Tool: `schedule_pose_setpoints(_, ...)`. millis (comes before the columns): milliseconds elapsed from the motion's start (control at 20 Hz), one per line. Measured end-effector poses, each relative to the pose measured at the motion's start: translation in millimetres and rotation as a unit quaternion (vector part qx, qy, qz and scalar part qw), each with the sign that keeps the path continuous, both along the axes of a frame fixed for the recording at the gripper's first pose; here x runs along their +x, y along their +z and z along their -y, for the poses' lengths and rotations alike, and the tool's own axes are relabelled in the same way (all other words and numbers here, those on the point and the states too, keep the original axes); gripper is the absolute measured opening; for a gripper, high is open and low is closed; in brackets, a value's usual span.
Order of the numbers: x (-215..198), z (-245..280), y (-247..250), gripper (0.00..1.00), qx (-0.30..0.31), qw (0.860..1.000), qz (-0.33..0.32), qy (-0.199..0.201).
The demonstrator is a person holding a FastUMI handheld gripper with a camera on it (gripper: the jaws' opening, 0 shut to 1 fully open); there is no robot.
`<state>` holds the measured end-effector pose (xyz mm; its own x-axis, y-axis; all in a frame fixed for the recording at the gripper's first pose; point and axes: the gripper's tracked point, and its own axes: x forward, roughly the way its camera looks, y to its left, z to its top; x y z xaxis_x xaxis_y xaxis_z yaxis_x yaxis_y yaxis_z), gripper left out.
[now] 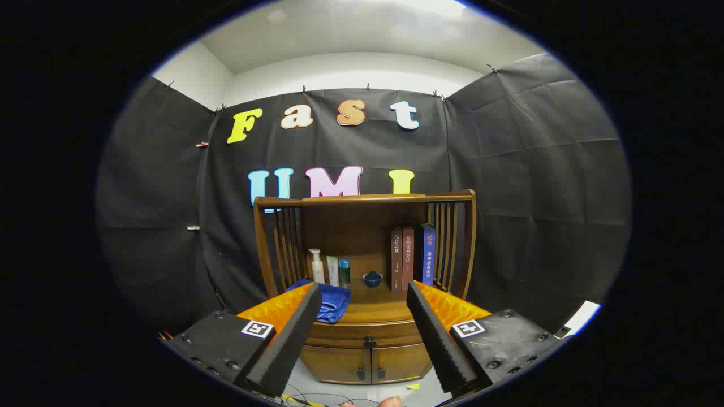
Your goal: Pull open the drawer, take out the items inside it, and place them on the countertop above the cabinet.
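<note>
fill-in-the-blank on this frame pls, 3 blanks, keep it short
1. The tool is ___, holding nothing.
2. The drawer, with its dark knob, is still ___.
3. On the countertop, the blue cloth lies in front of the ___, and three books stand at the other side.

Missing words: open; closed; bottles

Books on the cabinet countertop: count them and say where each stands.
3. Two brown books and a blue book stand upright side by side beyond the open tool, right of the small bowl. None looks hidden.
</note>
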<state>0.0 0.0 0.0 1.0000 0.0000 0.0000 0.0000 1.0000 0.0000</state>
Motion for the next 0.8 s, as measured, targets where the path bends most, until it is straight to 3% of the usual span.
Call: schedule_pose_setpoints(800, 0.8, -5.7, -11.2, 0.99, 0.001, 1.0, 0.008, -0.005)
